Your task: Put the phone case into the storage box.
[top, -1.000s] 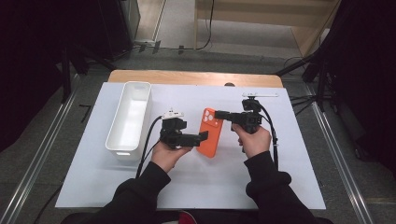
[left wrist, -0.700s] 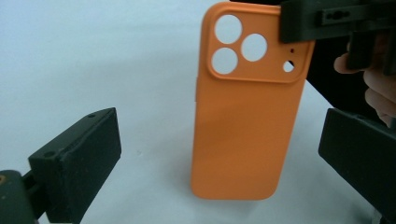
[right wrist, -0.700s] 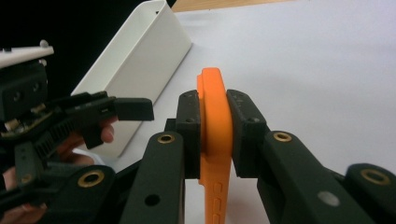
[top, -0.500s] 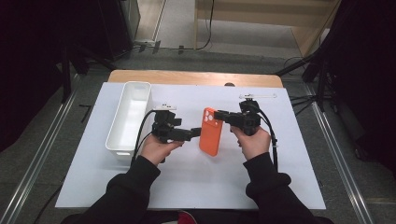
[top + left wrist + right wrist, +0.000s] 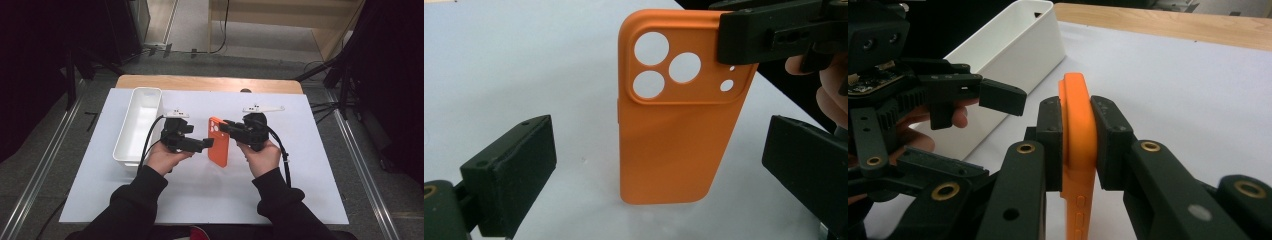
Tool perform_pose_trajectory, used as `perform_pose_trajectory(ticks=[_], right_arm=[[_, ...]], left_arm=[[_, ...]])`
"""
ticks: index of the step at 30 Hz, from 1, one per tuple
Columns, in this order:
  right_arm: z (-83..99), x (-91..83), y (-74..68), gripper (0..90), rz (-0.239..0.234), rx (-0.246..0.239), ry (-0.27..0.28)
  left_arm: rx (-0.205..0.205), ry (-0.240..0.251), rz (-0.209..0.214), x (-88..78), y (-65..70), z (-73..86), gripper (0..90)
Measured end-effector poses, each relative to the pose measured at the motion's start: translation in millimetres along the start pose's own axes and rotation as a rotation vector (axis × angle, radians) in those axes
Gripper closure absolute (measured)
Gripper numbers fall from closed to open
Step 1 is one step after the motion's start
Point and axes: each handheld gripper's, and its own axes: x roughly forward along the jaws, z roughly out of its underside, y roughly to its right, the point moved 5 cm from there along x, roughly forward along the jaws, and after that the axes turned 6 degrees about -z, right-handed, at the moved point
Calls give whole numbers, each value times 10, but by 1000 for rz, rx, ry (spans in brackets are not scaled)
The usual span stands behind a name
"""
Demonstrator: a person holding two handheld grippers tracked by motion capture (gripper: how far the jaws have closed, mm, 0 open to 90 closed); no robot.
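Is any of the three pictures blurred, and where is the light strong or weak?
High view: sharp, white table cover bright, surroundings dark. Left gripper view: orange phone case crisp, near jaws slightly soft, pale background. Right gripper view: orange phone case sharp between the right gripper pads, white bin slightly soft.

table (image 5: 210,83): wood | white sheet (image 5: 300,190) covering | white bin (image 5: 135,131) on sheet

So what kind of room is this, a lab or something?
Probably a lab or recording studio. A white sheet covers the table, stands and cables sit on the floor behind, and a person works with the right gripper clamped on an orange phone case.
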Motion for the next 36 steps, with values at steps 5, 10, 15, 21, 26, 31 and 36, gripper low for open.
perform_pose_trajectory(ticks=[5, 10, 15, 21, 26, 31, 36], right_arm=[[-1, 14, -41, 748, -6, 1, 28], [1, 31, -27, 748, -2, 14, 37], [-1, 45, -30, 748, 2, 22, 63], [-12, 42, -60, 748, -10, 28, 79], [-18, 29, -84, 748, -11, 20, 90], [-19, 20, -108, 748, -15, 19, 98], [-17, 14, -127, 747, -21, 13, 99]], left_arm=[[17, 20, -14, -10, 12, -20, 11], [50, 12, -35, 7, 10, -28, 11], [94, 28, -59, 14, 40, -55, 10], [95, 27, -41, 25, 70, -82, 10], [94, 35, -43, 18, 88, -114, 9], [92, 37, -52, 27, 107, -134, 8], [104, 48, -54, 20, 135, -150, 7]])
